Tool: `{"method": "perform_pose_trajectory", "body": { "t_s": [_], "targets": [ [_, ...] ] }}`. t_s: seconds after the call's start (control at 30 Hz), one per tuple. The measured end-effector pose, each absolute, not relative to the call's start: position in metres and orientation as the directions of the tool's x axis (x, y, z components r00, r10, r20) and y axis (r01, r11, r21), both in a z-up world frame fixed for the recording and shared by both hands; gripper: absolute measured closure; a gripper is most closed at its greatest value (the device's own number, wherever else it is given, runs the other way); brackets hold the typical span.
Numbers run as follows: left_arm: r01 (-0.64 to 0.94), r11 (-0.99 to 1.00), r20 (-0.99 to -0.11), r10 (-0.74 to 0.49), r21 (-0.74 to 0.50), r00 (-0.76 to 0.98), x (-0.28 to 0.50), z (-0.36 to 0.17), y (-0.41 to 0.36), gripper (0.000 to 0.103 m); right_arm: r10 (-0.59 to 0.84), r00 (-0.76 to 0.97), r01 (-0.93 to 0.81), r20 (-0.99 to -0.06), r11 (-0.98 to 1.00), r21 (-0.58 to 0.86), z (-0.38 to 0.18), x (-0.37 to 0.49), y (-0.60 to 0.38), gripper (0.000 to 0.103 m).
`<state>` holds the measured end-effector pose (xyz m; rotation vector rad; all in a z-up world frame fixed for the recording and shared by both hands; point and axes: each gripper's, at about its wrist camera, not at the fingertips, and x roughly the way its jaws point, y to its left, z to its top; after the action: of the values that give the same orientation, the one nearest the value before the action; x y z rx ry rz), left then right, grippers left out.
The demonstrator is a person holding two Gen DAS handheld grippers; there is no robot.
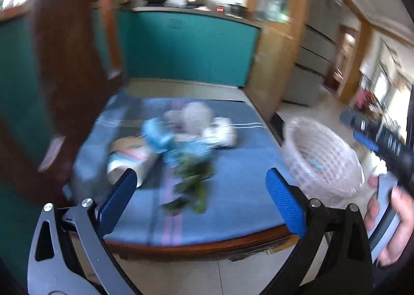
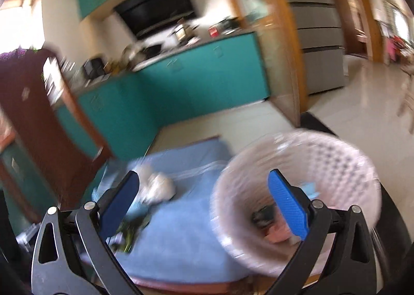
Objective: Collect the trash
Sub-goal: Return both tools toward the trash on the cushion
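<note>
- Left wrist view: left gripper (image 1: 201, 200) is held wide open, nothing between the jaws, hovering above the near edge of the table (image 1: 196, 242) w/ blue cloth (image 1: 238, 160).
- Trash pile (image 1: 181, 140) lies mid-table: crumpled blue & white wrappers, a paper cup on its side, green leaf scraps (image 1: 191, 186) nearest the gripper. All blurred, so exact pieces can't be told.
- White mesh basket (image 1: 326, 163) is seen at the table's right edge; right gripper's body shows beyond it.
- Leaf scraps are judged the easiest first grab; jaws should be lowered straight down, closed low against the cloth so thin bits aren't missed.
- Right wrist view: right gripper (image 2: 203, 198) is likewise spread open & empty, aimed near the basket (image 2: 336, 155) rim.
- Some scraps are already seen inside the basket; it's best kept clear of for drops.
</note>
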<state>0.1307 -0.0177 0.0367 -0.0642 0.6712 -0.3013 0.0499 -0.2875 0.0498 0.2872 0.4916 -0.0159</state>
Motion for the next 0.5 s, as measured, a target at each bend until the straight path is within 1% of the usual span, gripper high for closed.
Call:
{"method": "perform_pose_trajectory", "body": {
  "t_s": [0.1,0.17,0.27,0.5],
  "targets": [
    [0.23,0.962,-0.611,-0.272,-0.149,0.743,0.133,0.032,-0.002,0.004,0.09,0.857,0.02,-0.507,0.978,0.208,0.038,0.06,-0.25,0.005],
    [0.214,0.965,-0.627,-0.26,-0.15,0.734,0.137,0.025,0.004,0.004,0.098,0.851,0.0,-0.516,0.983,0.186,0.035,0.064,-0.235,0.005],
    [0.219,0.963,-0.661,-0.267,-0.157,0.701,0.141,0.016,0.007,0.004,0.097,0.853,-0.006,-0.512,0.984,0.177,0.037,0.063,-0.225,0.005],
    [0.248,0.958,-0.664,-0.281,-0.147,0.693,0.138,0.014,0.0,0.004,0.09,0.85,0.003,-0.518,0.984,0.176,0.034,0.066,-0.221,0.005]
  ]
}}
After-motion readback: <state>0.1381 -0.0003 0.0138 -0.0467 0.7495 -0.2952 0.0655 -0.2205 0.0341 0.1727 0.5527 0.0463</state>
